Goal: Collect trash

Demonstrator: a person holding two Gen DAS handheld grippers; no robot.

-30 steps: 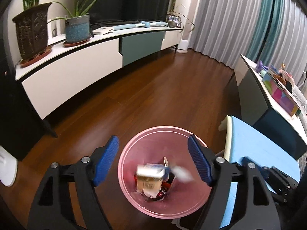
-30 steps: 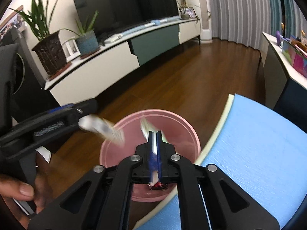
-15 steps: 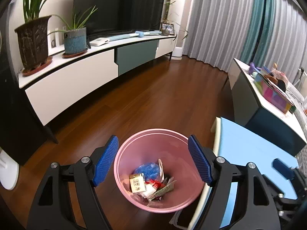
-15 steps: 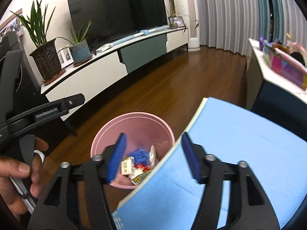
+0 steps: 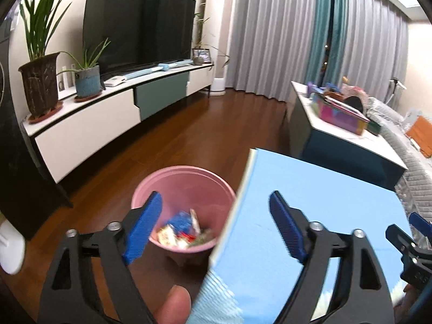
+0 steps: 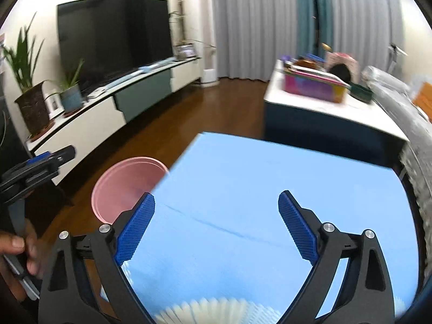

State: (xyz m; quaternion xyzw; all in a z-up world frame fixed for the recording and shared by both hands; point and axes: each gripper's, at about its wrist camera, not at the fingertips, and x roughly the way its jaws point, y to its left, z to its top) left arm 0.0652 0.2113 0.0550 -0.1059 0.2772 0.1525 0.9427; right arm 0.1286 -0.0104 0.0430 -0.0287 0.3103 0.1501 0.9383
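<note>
A pink bin (image 5: 183, 183) stands on the wood floor against the edge of a blue-topped surface (image 5: 310, 202). Inside it lies trash (image 5: 181, 229): a blue wrapper, a small white carton and other scraps. My left gripper (image 5: 216, 229) hangs above the bin's right rim and the blue edge, its jaws opening with nothing between them. My right gripper (image 6: 217, 229) is over the blue-topped surface (image 6: 270, 189), its jaws opening wide and empty. In the right wrist view the pink bin (image 6: 127, 181) sits to the left of the fingers, its contents hidden.
A long white TV stand (image 5: 89, 124) with potted plants (image 5: 40, 81) and a TV (image 5: 140, 27) runs along the left wall. A low table (image 5: 343, 140) carrying a colourful box stands behind the blue surface, beside a grey-covered sofa (image 5: 399, 135). A thumb (image 5: 172, 305) shows below.
Scraps fell from both grippers into the bin. The right jaws went from shut to wide open. Both grippers drew back and up from the bin toward the blue surface.
</note>
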